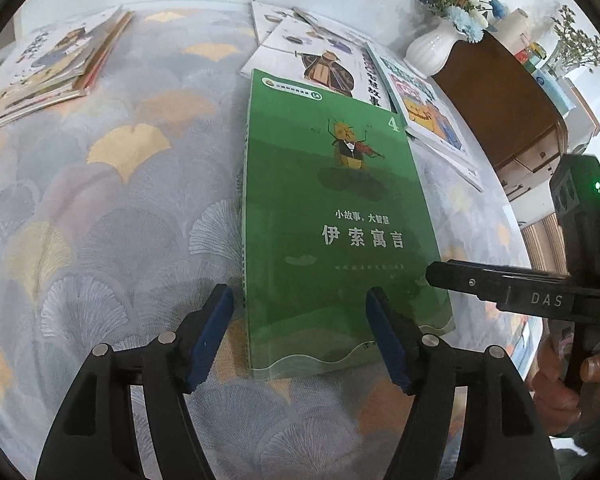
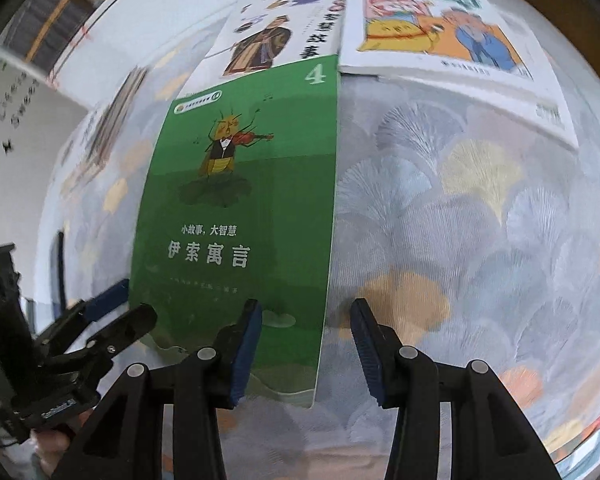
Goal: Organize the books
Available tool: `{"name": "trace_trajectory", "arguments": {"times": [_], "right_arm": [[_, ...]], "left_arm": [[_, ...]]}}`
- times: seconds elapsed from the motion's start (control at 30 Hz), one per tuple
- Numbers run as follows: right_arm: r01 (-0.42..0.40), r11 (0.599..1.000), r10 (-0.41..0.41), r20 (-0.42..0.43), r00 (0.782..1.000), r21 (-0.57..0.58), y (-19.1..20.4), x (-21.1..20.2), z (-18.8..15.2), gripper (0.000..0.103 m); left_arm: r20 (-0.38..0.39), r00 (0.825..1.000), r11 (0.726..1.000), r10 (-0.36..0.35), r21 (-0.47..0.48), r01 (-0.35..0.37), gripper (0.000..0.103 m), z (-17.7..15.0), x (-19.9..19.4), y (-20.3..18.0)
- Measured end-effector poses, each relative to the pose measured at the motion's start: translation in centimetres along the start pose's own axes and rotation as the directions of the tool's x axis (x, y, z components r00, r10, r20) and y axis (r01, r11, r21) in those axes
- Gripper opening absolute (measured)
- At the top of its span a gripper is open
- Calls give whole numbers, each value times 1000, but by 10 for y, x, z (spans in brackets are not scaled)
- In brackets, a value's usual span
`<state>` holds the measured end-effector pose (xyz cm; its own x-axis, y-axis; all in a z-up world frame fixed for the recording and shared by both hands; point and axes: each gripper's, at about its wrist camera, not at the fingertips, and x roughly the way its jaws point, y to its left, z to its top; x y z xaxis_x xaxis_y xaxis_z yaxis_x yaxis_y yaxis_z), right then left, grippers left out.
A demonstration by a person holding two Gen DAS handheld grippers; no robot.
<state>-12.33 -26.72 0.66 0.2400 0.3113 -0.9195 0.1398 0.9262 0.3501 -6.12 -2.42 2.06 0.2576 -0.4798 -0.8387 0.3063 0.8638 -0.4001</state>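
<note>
A green book (image 1: 332,216) lies flat on the patterned tablecloth (image 1: 112,208); it also shows in the right wrist view (image 2: 236,216). My left gripper (image 1: 300,332) is open, its blue pads straddling the book's near left corner. My right gripper (image 2: 306,344) is open over the book's near right edge, and it shows in the left wrist view (image 1: 500,288) at the right. A white book with a robed figure (image 1: 324,64) lies under the green book's far end. A white book with an orange and blue cover (image 1: 428,108) lies beside it.
A stack of picture books (image 1: 48,68) lies at the far left of the table. A white vase with blue flowers (image 1: 436,48) stands at the far right, next to a brown wooden cabinet (image 1: 508,108). More books (image 1: 284,20) lie at the back.
</note>
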Motion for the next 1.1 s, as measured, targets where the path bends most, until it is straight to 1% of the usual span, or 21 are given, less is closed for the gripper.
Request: {"name": "trace_trajectory", "arguments": {"times": [0.03, 0.1, 0.13, 0.2, 0.23, 0.3, 0.33, 0.37, 0.4, 0.43, 0.5, 0.57, 0.6, 0.67, 0.8, 0.87, 0.93, 1.0, 1.03, 1.07, 1.1], "right_arm": [[-21, 1000, 21, 2, 1000, 19, -3, 0, -1, 46], [-65, 997, 64, 9, 998, 49, -8, -1, -2, 46], [-82, 995, 82, 11, 997, 56, -10, -1, -2, 47], [-104, 993, 103, 21, 994, 64, -12, -1, -3, 47], [-115, 991, 114, 27, 993, 65, -14, -1, -3, 47], [-136, 988, 134, 33, 990, 68, -18, -2, -5, 47], [-148, 986, 146, 37, 989, 72, -20, -2, -5, 47], [-158, 984, 155, 40, 987, 78, -21, -1, -6, 47], [-173, 981, 170, 43, 985, 88, -22, -1, -6, 47], [-183, 978, 180, 44, 983, 95, -24, -1, -6, 47], [-204, 973, 201, 46, 979, 107, -27, -1, -6, 47], [-224, 967, 221, 39, 974, 122, -31, -2, -5, 47], [-235, 963, 233, 31, 972, 131, -33, -2, -4, 47], [-271, 949, 272, 11, 962, 162, -39, -3, -3, 48], [-422, 862, 434, 21, 901, 280, -65, -4, -6, 62], [-477, 823, 490, 40, 871, 307, -74, -3, -8, 63], [-554, 753, 573, 60, 817, 357, -82, 5, -7, 64], [-625, 672, 651, 86, 755, 397, -83, 17, -3, 64], [-640, 653, 666, 96, 740, 405, -83, 19, 0, 56], [-647, 647, 670, 104, 735, 404, -80, 20, 2, 52], [-636, 673, 653, 101, 751, 376, -74, 16, 5, 44]], "left_arm": [[-1, 1000, 1000, -19, -16, 19, 65, 1, 0, 2], [2, 992, 988, -127, -91, 127, 64, 2, -3, 13], [2, 976, 964, -218, -157, 216, 61, 3, -3, 21], [25, 958, 932, -286, -224, 284, 61, 3, -5, 29], [40, 942, 911, -332, -246, 331, 59, 3, -7, 30], [73, 896, 851, -438, -288, 440, 53, 3, -10, 30], [81, 885, 836, -459, -299, 461, 51, 4, -10, 27], [67, 895, 851, -441, -286, 440, 43, 4, -8, 21], [36, 924, 891, -380, -253, 377, 21, 5, -4, 12], [-8, 952, 932, -305, -210, 297, 8, 6, 3, 2], [-34, 964, 947, -264, -200, 252, 8, 6, 11, -7], [-28, 967, 950, -253, -193, 243, 8, 10, 11, -16], [-18, 961, 943, -275, -198, 266, 8, 13, 8, -19], [11, 933, 905, -359, -242, 351, 8, 21, 2, -22], [45, 869, 810, -493, -341, 477, 8, 33, 3, -19], [52, 848, 777, -528, -374, 507, 8, 37, 6, -19], [50, 834, 755, -549, -399, 520, 8, 38, 9, -18], [51, 819, 725, -572, -436, 534, 8, 37, 13, -17], [45, 820, 724, -571, -444, 528, 8, 36, 14, -16], [40, 832, 739, -553, -436, 513, 8, 35, 10, -14], [38, 849, 762, -528, -421, 492, 8, 38, 8, -15]]}}
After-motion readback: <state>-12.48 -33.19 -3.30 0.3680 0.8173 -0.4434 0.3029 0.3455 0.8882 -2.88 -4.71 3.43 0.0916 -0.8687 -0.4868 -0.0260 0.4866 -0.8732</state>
